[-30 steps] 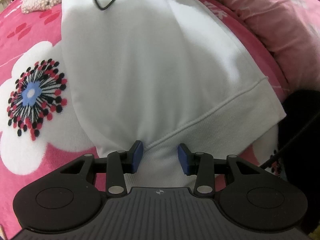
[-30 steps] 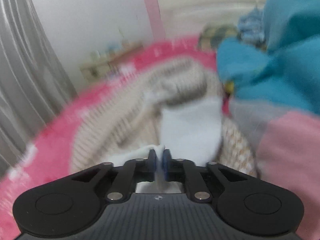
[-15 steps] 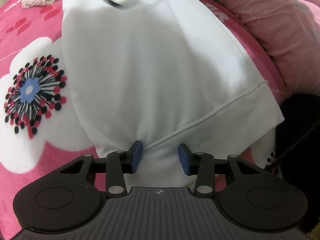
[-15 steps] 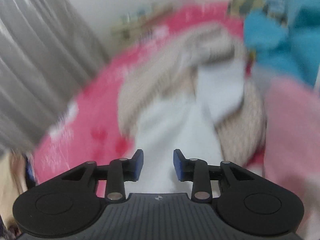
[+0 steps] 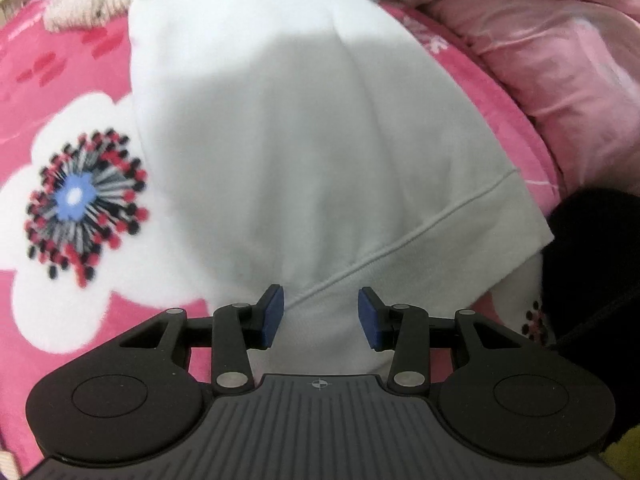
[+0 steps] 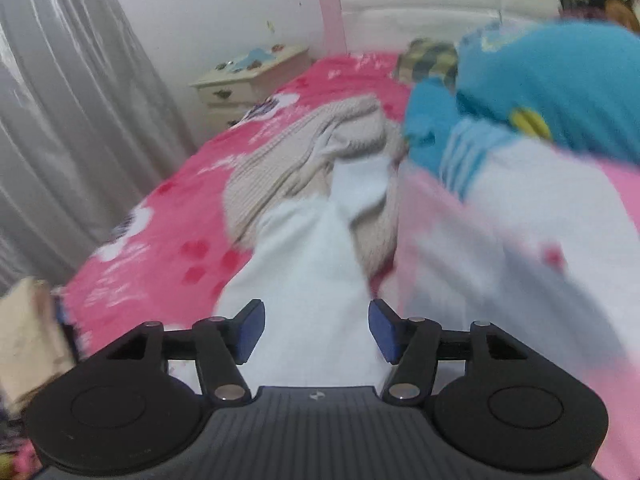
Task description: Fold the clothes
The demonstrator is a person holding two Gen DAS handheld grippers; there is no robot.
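Observation:
A white sweatshirt point(image 5: 304, 152) lies on the pink flowered bedspread point(image 5: 72, 80), its ribbed hem toward me. My left gripper point(image 5: 319, 314) is open, its blue pads on either side of the hem without gripping it. In the right wrist view the same white garment point(image 6: 304, 272) stretches away toward a beige knit point(image 6: 288, 168). My right gripper point(image 6: 316, 330) is open and empty above the white cloth.
A pink quilt point(image 5: 560, 60) is bunched at the right, with a dark object point(image 5: 592, 280) below it. A blue garment point(image 6: 540, 92) tops a pink-and-white pile point(image 6: 520, 260). A cream nightstand point(image 6: 248, 80), grey curtain point(image 6: 60, 120) and white headboard point(image 6: 420, 8) stand beyond.
My right gripper was shut on white cloth a second ago; it has let go, opened wide and swung its view. My left gripper stays open at the hem.

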